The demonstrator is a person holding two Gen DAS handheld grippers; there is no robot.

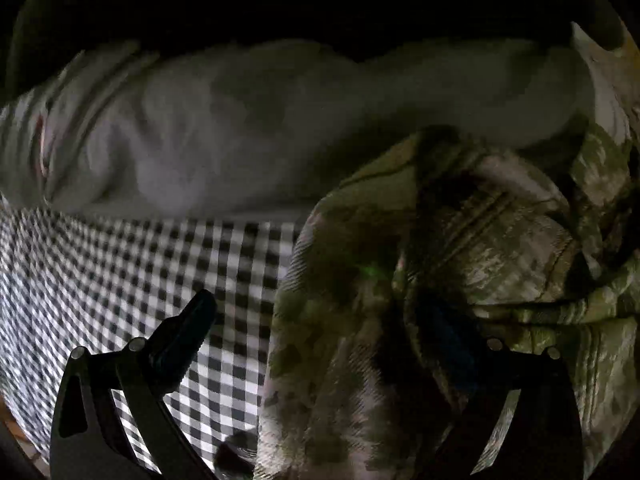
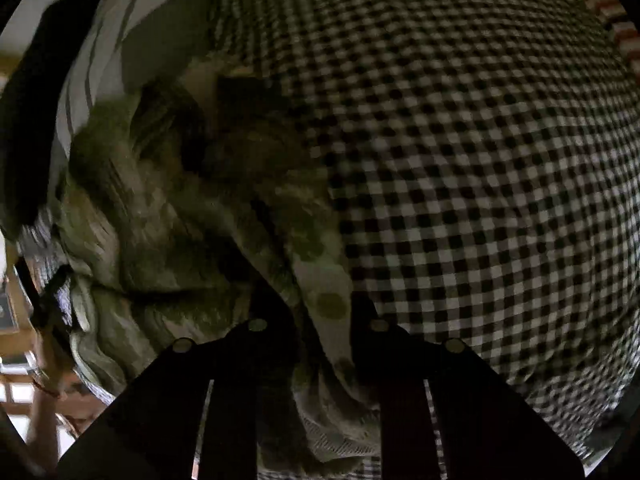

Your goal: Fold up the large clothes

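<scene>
At lower centre of the right wrist view, the right gripper (image 2: 320,320) pinches the camouflage garment (image 2: 192,216), bunched left on the checked sheet (image 2: 480,160). The left gripper (image 1: 320,320) spreads wide over its edge; gripping there appears next.

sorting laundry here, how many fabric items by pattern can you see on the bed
camouflage garment: 1
black-and-white checked sheet: 1
pale striped cloth: 1
red-striped fabric, only an edge visible: 1
total: 4
</scene>
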